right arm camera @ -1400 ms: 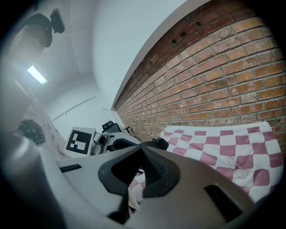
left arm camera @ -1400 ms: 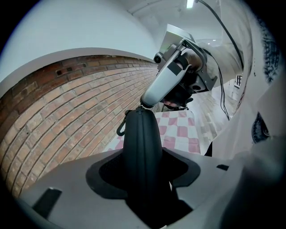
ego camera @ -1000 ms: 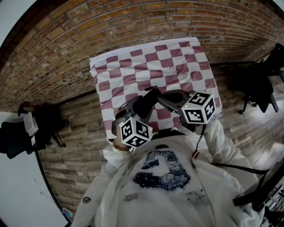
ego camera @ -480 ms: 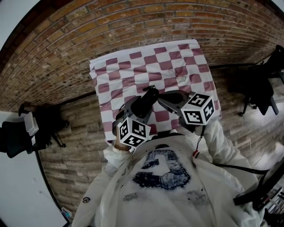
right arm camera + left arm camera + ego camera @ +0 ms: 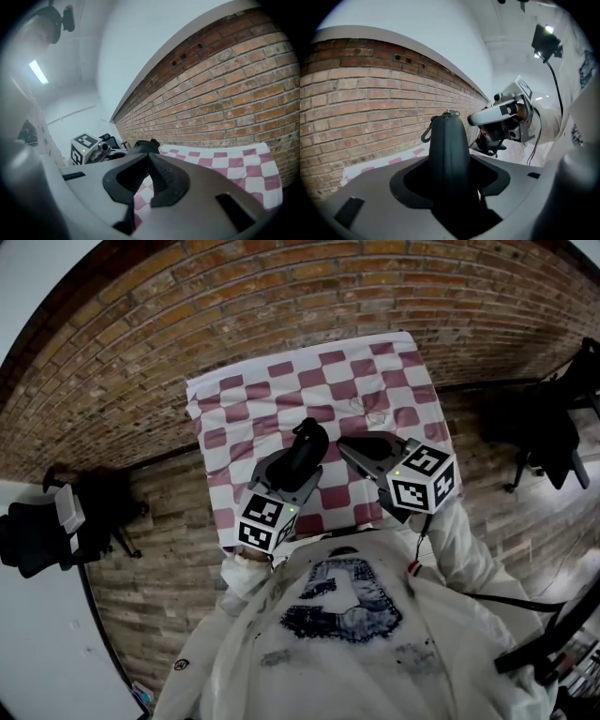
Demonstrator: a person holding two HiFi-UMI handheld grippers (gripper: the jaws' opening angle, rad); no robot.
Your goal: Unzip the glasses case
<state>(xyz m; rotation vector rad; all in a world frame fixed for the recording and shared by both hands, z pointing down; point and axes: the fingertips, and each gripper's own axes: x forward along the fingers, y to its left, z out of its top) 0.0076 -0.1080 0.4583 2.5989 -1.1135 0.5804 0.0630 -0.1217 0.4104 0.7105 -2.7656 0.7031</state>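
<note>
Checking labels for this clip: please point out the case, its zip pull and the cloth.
case [image 5: 448, 154], left gripper view, middle of its dark shell.
zip pull [image 5: 451, 112], left gripper view, metal tab at the case's top.
cloth [image 5: 281, 395], head view, bare checks at its far left.

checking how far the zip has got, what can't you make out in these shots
Zip open or closed: the left gripper view shows the case edge-on with only its pull; in the head view it is too small.
Case's lower end: left gripper view, buried between the jaws of the left tool.
Most of the case: right gripper view, behind the closed right tool.
Faint mark on the cloth: head view, too small.
</note>
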